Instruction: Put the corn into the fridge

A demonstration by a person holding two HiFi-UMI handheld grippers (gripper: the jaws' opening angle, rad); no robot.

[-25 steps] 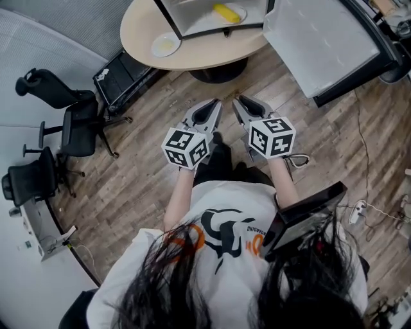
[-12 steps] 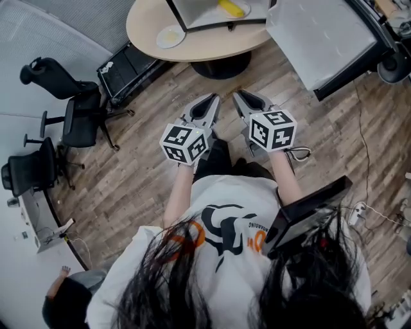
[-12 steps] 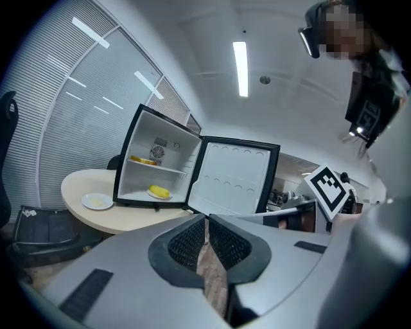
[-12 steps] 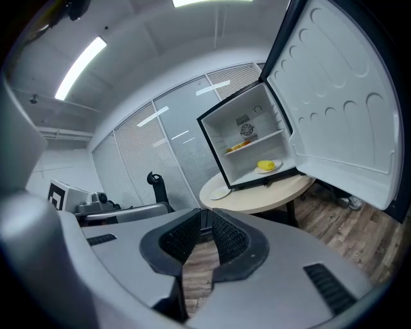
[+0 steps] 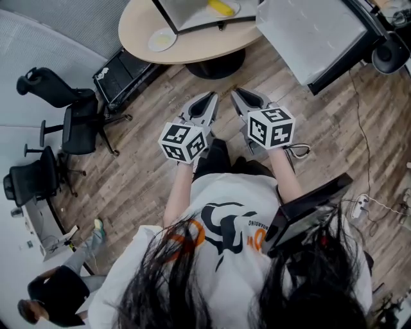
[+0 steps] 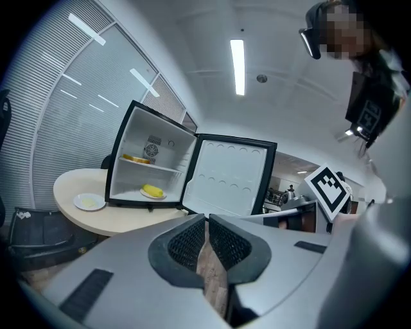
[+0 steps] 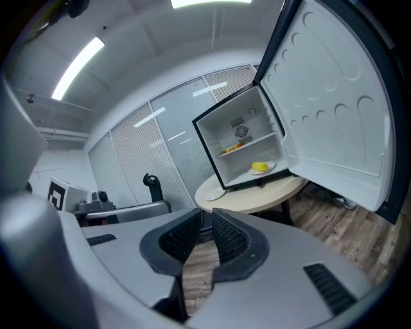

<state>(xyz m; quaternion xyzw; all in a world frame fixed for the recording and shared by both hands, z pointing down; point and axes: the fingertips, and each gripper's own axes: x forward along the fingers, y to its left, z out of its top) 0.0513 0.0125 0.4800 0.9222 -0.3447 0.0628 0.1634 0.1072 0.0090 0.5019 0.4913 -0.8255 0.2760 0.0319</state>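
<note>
The yellow corn [image 5: 221, 8] lies on a plate on the bottom shelf of the small open fridge [image 6: 151, 160] that stands on the round table [image 5: 192, 48]. It also shows as corn [image 6: 152, 191] and corn [image 7: 259, 167] in the two gripper views. The fridge door [image 5: 314, 32] hangs wide open to the right. Both grippers hover over the wooden floor, well short of the table and pointing toward it. My left gripper [image 5: 207, 101] is shut and empty, as is my right gripper [image 5: 241, 97]. Their pads [image 6: 192, 241] hold nothing.
A white plate [image 5: 162, 40] with a yellowish smear sits on the table left of the fridge. More yellow food [image 6: 136, 158] lies on the upper shelf. Office chairs [image 5: 70, 122] and a black case [image 5: 125, 74] stand at left. Another person [image 5: 58, 292] is at lower left.
Both grippers stay almost where they were. A person has walked into the lower left of the head view.
</note>
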